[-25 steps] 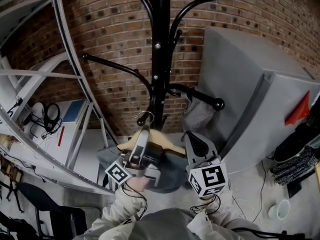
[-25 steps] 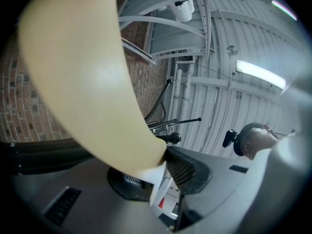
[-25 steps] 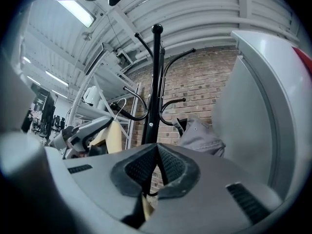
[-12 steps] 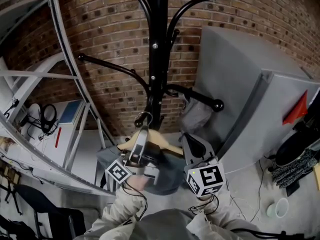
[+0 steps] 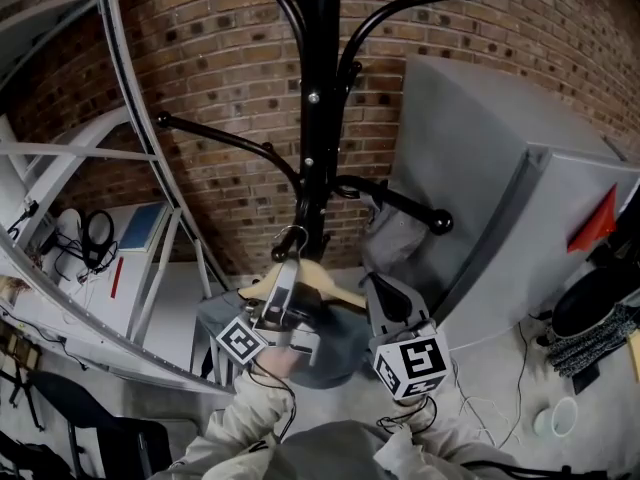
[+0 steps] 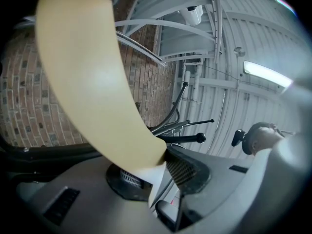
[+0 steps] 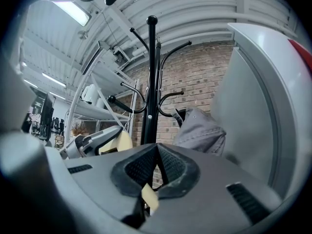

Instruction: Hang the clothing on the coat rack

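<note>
The black coat rack point(image 5: 318, 118) stands against the brick wall, also seen in the right gripper view point(image 7: 150, 82). My left gripper point(image 5: 283, 286) is shut on a pale wooden hanger point(image 5: 310, 276), whose metal hook point(image 5: 291, 238) sits close to the pole. Dark grey clothing point(image 5: 335, 353) hangs from that hanger below my grippers. The hanger point(image 6: 92, 82) fills the left gripper view, clamped in the left gripper point(image 6: 158, 165). My right gripper point(image 5: 386, 296) is beside it, shut and empty point(image 7: 157, 164). A light grey garment point(image 5: 395, 233) hangs on the rack's lower right arm.
A large grey cabinet point(image 5: 500, 168) stands right of the rack. White metal shelving point(image 5: 130, 118) curves along the left, with headphones point(image 5: 100, 230) on a shelf. A cup point(image 5: 560, 418) and cables lie on the floor at lower right.
Almost nothing. Both grippers stay under the rack with the hanger held; the view only shifts slightly.
</note>
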Demonstrator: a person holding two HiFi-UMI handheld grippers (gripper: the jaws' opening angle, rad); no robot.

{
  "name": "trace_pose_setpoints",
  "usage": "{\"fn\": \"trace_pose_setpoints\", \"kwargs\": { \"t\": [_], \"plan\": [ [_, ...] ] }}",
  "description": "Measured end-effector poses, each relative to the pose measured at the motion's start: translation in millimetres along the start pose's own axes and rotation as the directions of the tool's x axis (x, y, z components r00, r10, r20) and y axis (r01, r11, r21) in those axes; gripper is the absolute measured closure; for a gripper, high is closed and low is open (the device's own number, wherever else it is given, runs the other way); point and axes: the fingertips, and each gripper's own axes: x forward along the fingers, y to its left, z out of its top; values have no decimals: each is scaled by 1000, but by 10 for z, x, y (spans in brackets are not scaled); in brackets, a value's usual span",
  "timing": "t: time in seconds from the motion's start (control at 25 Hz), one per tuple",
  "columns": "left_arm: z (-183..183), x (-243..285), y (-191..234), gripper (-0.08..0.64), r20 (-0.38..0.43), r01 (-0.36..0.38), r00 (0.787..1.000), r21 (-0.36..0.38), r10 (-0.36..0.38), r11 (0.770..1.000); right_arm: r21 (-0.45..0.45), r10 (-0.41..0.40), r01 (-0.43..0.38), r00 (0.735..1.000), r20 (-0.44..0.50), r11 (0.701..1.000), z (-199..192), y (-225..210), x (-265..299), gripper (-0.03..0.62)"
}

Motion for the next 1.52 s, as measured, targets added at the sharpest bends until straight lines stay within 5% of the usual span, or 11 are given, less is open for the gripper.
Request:
{"fn": "trace_pose_setpoints", "kwargs": {
  "t": [0.72,1.32,1.44,1.52],
  "plan": [
    [-13,-5,72,443,11,22,1000,-10,-21,1000,3,-13,13,1000,4,1000,-60,4,-131,569],
    [-258,-334,290,414,-7,-83,997,-45,83,995,22,3,-2,999,-36,1000,-184,49,-280,569],
    [-362,-418,255,414,-57,-98,993,21,99,995,44,13,-11,999,-50,999,-264,68,-314,569],
    [-449,-439,177,414,-123,-97,986,149,116,984,62,24,-20,998,-59,998,-319,87,-330,569]
  ]
}}
